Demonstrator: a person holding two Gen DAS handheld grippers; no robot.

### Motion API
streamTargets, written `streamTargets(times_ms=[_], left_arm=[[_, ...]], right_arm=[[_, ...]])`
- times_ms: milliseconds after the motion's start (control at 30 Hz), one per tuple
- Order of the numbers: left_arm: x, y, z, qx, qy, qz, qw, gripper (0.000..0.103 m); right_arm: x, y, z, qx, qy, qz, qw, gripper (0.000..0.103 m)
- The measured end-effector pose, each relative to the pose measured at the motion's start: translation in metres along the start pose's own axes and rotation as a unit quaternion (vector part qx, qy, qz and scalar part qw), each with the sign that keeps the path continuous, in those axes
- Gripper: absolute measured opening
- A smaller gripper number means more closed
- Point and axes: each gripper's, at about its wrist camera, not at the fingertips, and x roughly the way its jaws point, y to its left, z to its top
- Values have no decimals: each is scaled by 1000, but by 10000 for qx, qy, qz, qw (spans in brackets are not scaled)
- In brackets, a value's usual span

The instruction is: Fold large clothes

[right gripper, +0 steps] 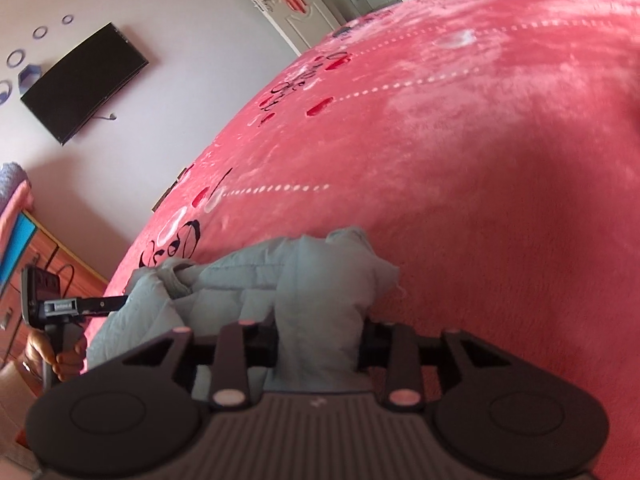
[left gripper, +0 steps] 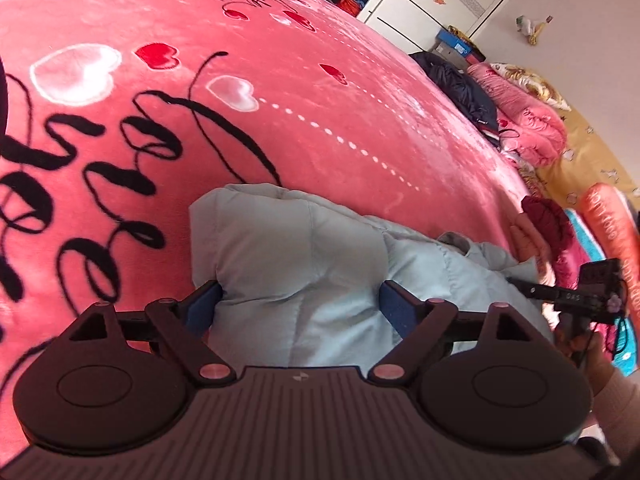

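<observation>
Pale blue padded jacket [left gripper: 304, 264] lies bunched on the bed's pink blanket [left gripper: 320, 92]. On its left part, the left hand-held gripper [left gripper: 300, 300] is spread wide around a puffy fold, gripping nothing. The right hand-held gripper [right gripper: 320, 344] is clenched on another fold, probably to lift it. Beyond the jacket, the blanket gives wide free room.

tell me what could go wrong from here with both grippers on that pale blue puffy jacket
1. The right gripper pinches only a narrow bunch of the pale blue puffy jacket; it could slip free.
2. The left gripper brackets thick padding with its jaws wide apart, so it may close on too little.
3. Dragging could ruck the pink fleece blanket.
</observation>
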Motion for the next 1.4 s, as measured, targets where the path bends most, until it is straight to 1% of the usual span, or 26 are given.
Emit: streamTargets(times_ms=[33, 67, 100, 133, 167, 200, 267, 367, 467, 533, 600, 667, 700, 767, 833, 933, 967, 1000, 1067, 1100, 1133, 1167, 1200, 1267, 1333, 1400], left_arm=[[1, -2, 0, -29, -7, -25, 10000, 96], [4, -5, 1, -26, -23, -39, 10000, 80], [9, -8, 3, -1, -32, -41, 10000, 71], [10, -12, 4, 36, -62, -21, 10000, 54], [11, -18, 6, 86, -147, 47, 9998, 42], [11, -24, 8, 143, -253, 138, 9995, 37], [9, -37, 13, 275, -517, 311, 9978, 23], [2, -49, 29, 317, -954, 450, 9939, 16], [-6, -58, 51, 376, -1428, 557, 9875, 14], [-8, -64, 63, 515, -1732, 728, 9808, 14], [0, -67, 72, 657, -1931, 961, 9743, 14], [18, -70, 77, 879, -1957, 1181, 9695, 14], [29, -73, 79, 985, -1926, 1283, 9679, 14], [53, -75, 81, 997, -1804, 1440, 9679, 15], [72, -71, 81, 991, -1678, 1634, 9671, 16], [90, -69, 79, 1057, -1545, 1861, 9645, 21], [92, -69, 79, 1034, -1503, 1879, 9651, 23], [92, -68, 79, 1002, -1483, 1879, 9658, 24], [86, -68, 79, 976, -1504, 1841, 9664, 29], [82, -68, 79, 967, -1526, 1831, 9664, 31], [78, -68, 79, 952, -1551, 1840, 9659, 36], [72, -66, 71, 937, -1595, 1866, 9649, 42], [65, -66, 69, 921, -1652, 1901, 9634, 44], [53, -69, 65, 916, -1757, 2028, 9590, 59], [42, -73, 58, 913, -1863, 2190, 9534, 63], [29, -78, 49, 818, -1955, 2295, 9499, 66]], right_arm=[[3, -4, 1, 149, 29, 67, 9999, 48], [6, -7, 1, 288, 6, 96, 9995, 51], [9, -10, 2, 404, -14, 112, 9991, 51], [12, -12, 2, 507, -25, 114, 9986, 50], [14, -13, 2, 577, -52, 67, 9983, 41], [16, -12, 2, 592, -96, -42, 9982, 34], [15, -6, 4, 472, -223, -323, 9981, 21], [0, 17, 12, 0, -686, -741, 9949, 13], [-22, 39, 26, -569, -1328, -1051, 9839, 12], [-36, 56, 34, -1179, -1821, -1344, 9669, 12], [-42, 66, 42, -1640, -2179, -1612, 9485, 12], [-37, 64, 51, -1817, -2303, -1778, 9393, 12], [-31, 60, 55, -1877, -2292, -1860, 9368, 12], [-12, 48, 61, -2020, -2143, -2101, 9323, 12], [10, 34, 61, -2043, -1849, -2324, 9328, 13], [34, 14, 58, -1903, -1422, -2574, 9367, 19], [37, 7, 57, -1765, -1347, -2595, 9399, 27], [36, 3, 55, -1611, -1312, -2595, 9431, 33], [27, -3, 55, -1288, -1390, -2618, 9464, 59], [18, -3, 53, -1136, -1511, -2618, 9464, 63], [8, -3, 51, -1019, -1623, -2583, 9469, 70], [-2, -1, 50, -920, -1728, -2552, 9468, 72], [-12, 0, 49, -819, -1833, -2543, 9461, 73], [-31, 3, 46, -616, -2018, -2434, 9467, 73], [-47, 8, 42, -384, -2142, -2133, 9525, 73], [-54, 14, 33, -237, -2104, -1802, 9606, 73]])
